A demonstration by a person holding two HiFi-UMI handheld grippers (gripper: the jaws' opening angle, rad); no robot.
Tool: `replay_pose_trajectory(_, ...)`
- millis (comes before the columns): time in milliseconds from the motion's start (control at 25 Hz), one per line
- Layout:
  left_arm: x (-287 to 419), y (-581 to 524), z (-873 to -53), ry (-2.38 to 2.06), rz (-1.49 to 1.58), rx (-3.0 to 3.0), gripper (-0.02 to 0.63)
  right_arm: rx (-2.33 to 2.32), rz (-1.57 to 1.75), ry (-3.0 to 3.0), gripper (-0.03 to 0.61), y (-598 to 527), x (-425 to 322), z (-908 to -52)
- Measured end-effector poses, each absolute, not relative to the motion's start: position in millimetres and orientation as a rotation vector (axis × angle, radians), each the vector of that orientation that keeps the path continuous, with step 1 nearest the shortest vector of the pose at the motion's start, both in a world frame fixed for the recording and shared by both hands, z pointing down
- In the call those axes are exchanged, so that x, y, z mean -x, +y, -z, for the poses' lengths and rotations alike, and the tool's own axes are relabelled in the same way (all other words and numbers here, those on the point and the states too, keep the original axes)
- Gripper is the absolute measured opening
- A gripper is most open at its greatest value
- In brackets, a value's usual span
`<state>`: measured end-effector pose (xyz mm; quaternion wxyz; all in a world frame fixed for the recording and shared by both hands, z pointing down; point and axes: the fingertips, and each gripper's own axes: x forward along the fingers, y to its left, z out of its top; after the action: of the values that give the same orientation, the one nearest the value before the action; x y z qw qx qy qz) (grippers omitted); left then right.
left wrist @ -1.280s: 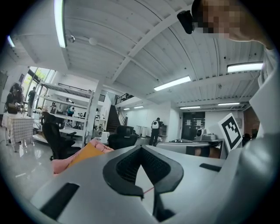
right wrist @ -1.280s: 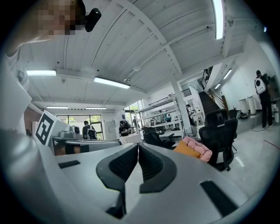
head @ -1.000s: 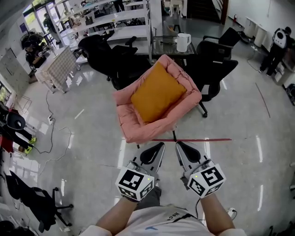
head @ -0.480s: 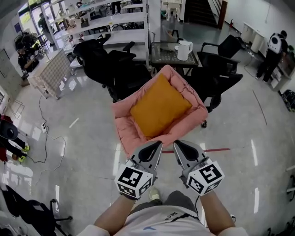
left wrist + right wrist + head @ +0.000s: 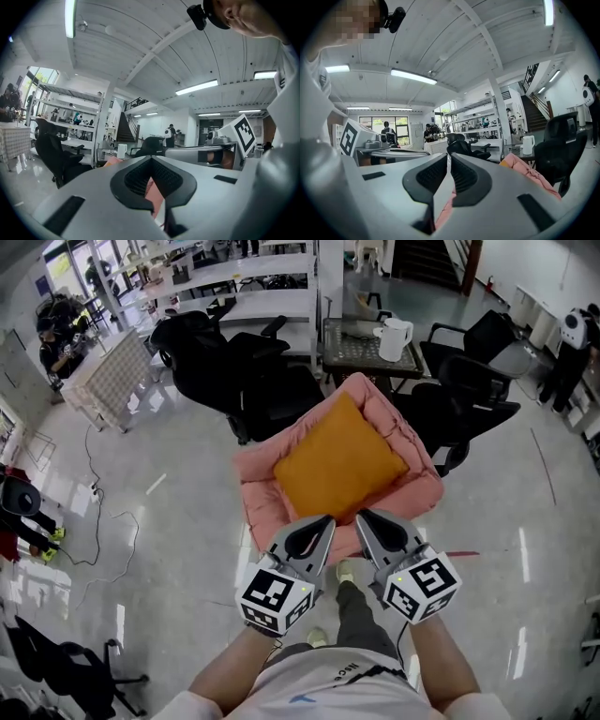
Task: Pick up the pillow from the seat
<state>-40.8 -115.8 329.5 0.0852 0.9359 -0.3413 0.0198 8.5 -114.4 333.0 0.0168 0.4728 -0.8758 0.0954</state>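
Note:
An orange square pillow point(image 5: 339, 472) lies flat in a pink padded seat point(image 5: 255, 465) straight ahead of me. In the head view my left gripper point(image 5: 325, 520) and right gripper point(image 5: 360, 517) are side by side, their tips over the seat's near rim, just short of the pillow. Both are shut with nothing between the jaws. In the left gripper view the closed left gripper point(image 5: 151, 158) shows only a strip of the pink seat point(image 5: 153, 194) past its jaws. The right gripper view has the closed right gripper point(image 5: 449, 154) with the pink seat point(image 5: 529, 171) and a pillow corner point(image 5: 502, 163) to its right.
Black office chairs point(image 5: 230, 371) point(image 5: 469, 399) stand behind and beside the seat. A small table with a white kettle point(image 5: 394, 338) is at the back. White shelving fills the far left. Red floor tape point(image 5: 459, 554) runs right; cables point(image 5: 103, 512) trail left.
I have walked toward the seat, so it and the pillow appear nearer and larger. Both grippers now reach its near rim and remain shut.

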Motion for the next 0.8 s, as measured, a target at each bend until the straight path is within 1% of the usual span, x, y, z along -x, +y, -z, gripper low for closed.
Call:
replay_pose_trajectory(200, 25, -180, -346, -1.05, -0.081, -2.768, 0.011, -1.435, -0.35, -2.717, 0.02, -187, -26, -351)
replay_pose_trajectory(520, -20, -299, -374, -1.098, -0.099, -2.71, 0.011, -1.355, -0.417, -2.675, 0.02, -314, -69, -388)
replay_pose_trajectory(800, -42, -373, -405, -1.138, -0.129, -2.645, 0.011, -1.309, -0.495, -2.624, 0.023, -387, -91, -428)
